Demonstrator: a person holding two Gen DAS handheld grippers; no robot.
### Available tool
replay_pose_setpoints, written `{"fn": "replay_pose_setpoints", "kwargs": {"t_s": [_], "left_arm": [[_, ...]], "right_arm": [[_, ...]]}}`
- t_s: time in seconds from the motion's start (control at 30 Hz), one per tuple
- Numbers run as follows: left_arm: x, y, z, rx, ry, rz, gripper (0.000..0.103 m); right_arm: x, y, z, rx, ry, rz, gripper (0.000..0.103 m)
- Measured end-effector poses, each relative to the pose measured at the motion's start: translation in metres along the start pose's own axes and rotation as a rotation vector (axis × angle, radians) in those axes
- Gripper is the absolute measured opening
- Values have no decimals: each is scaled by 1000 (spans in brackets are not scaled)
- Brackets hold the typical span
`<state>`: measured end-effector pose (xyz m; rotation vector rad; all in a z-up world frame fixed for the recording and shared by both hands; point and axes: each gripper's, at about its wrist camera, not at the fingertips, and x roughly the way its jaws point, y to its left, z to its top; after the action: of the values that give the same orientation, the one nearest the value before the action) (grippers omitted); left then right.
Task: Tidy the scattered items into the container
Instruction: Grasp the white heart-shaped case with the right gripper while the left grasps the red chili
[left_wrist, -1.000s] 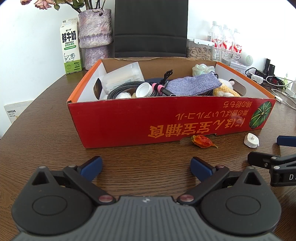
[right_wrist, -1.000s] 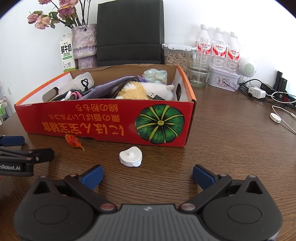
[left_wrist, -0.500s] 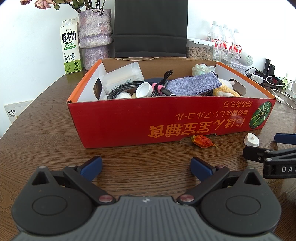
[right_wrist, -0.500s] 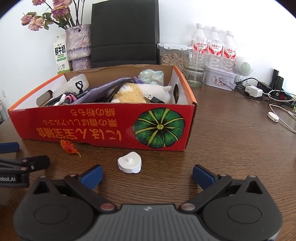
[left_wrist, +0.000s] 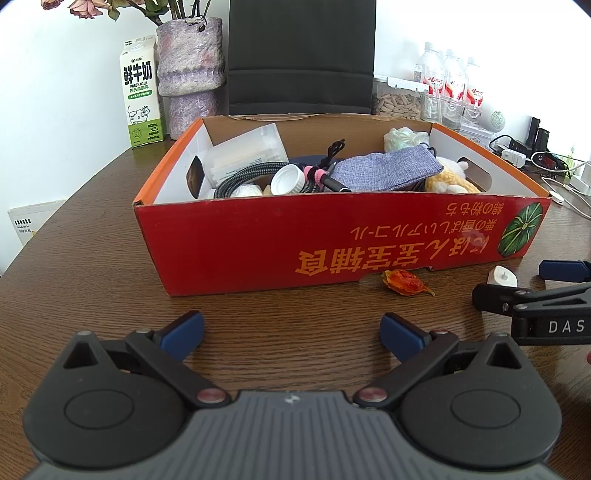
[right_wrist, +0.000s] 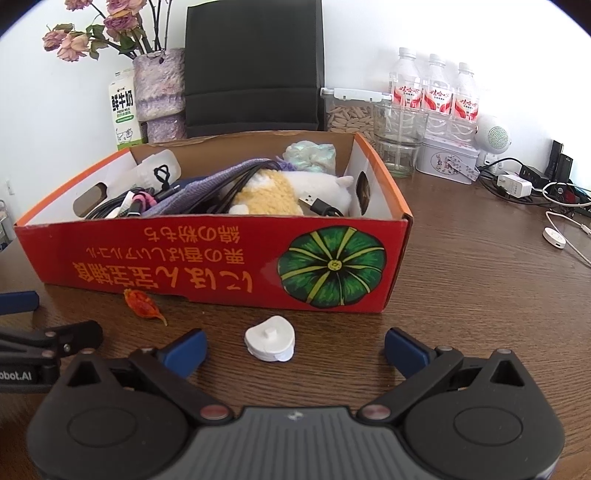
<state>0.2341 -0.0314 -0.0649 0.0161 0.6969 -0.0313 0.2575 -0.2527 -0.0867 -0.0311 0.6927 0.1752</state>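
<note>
A red cardboard box (left_wrist: 332, 240) (right_wrist: 207, 254) stands on the wooden table, holding cables, a blue-grey cloth, a plush toy and a white cap. On the table in front of it lie a small white plastic piece (right_wrist: 270, 338) (left_wrist: 501, 276) and a dried orange-red pod (right_wrist: 142, 303) (left_wrist: 404, 282). My right gripper (right_wrist: 293, 345) is open, with the white piece just ahead, between its blue fingertips. My left gripper (left_wrist: 291, 336) is open over bare table, near the box's front wall, holding nothing.
Behind the box are a black chair back (left_wrist: 301, 55), a milk carton (left_wrist: 141, 88), a purple vase (left_wrist: 190, 74), water bottles (right_wrist: 432, 92), a glass jar (right_wrist: 400, 140) and a tin (right_wrist: 448, 160). Chargers and white cables (right_wrist: 554, 218) lie at the right.
My right gripper has moved forward and left toward the white piece, which now sits closer between its fingertips. The left gripper has stayed where it was.
</note>
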Motion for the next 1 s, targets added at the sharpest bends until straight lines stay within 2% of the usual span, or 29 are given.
{"fn": "replay_pose_setpoints", "kwargs": {"t_s": [0.17,0.23,0.27,0.3,0.37,0.53,0.87,1.0], "left_arm": [[0,0,0,-1,0,2,103],[1,-2,1,-4,0,9,103],[1,-3,1,-7,0,15,103],[2,-4,2,-8,-1,20,103],[4,-9,4,-10,-2,25,103],[3,-21,9,-36,-28,0,103],[17,-52,22,-74,-21,-24,103],[20,-60,25,-97,-13,-19,93]], "right_arm": [[-3,-2,0,-11,-25,17,77],[-5,0,0,-29,-38,35,60],[-6,1,0,-36,-42,48,47],[-7,2,0,-40,-44,58,38],[-7,1,0,-41,-47,70,29],[-8,-7,1,-18,-50,99,26],[-11,-31,1,-3,-59,44,26],[-10,-39,0,20,-65,29,26]]}}
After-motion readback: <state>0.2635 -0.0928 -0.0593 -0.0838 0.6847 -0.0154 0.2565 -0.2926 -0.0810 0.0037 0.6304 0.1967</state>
